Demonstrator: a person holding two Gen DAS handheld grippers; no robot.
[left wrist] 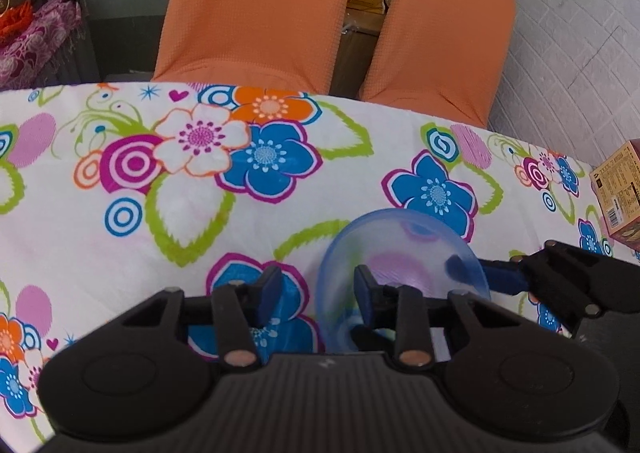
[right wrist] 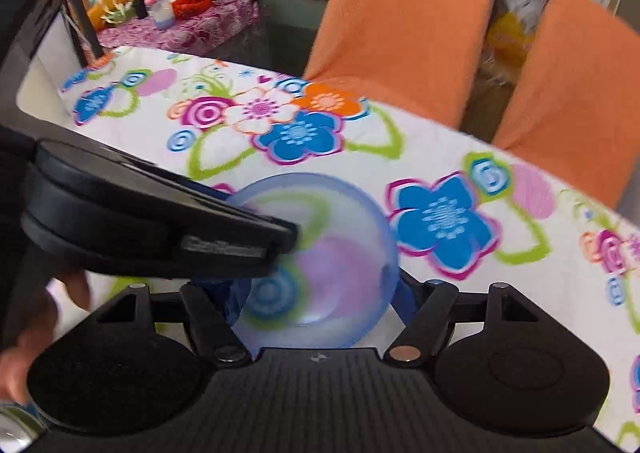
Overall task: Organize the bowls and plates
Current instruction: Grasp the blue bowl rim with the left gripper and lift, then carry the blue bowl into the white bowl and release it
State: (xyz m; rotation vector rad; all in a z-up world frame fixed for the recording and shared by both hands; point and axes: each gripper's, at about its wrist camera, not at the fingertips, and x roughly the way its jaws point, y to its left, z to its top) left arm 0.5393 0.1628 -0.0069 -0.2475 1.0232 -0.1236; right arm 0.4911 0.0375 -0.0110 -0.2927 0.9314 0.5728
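A translucent blue bowl is tilted just above the flowered tablecloth. My right gripper is shut on the bowl, one blue finger on each side of it. In the left wrist view a right finger reaches in from the right and continues behind the bowl wall. My left gripper is open. The bowl's left rim stands between its fingers without touching the left one. The left gripper's black body covers the bowl's left part in the right wrist view.
Two orange chairs stand behind the table's far edge. A brown carton sits at the right end of the table. A hand shows at the lower left. A cluttered side table is far left.
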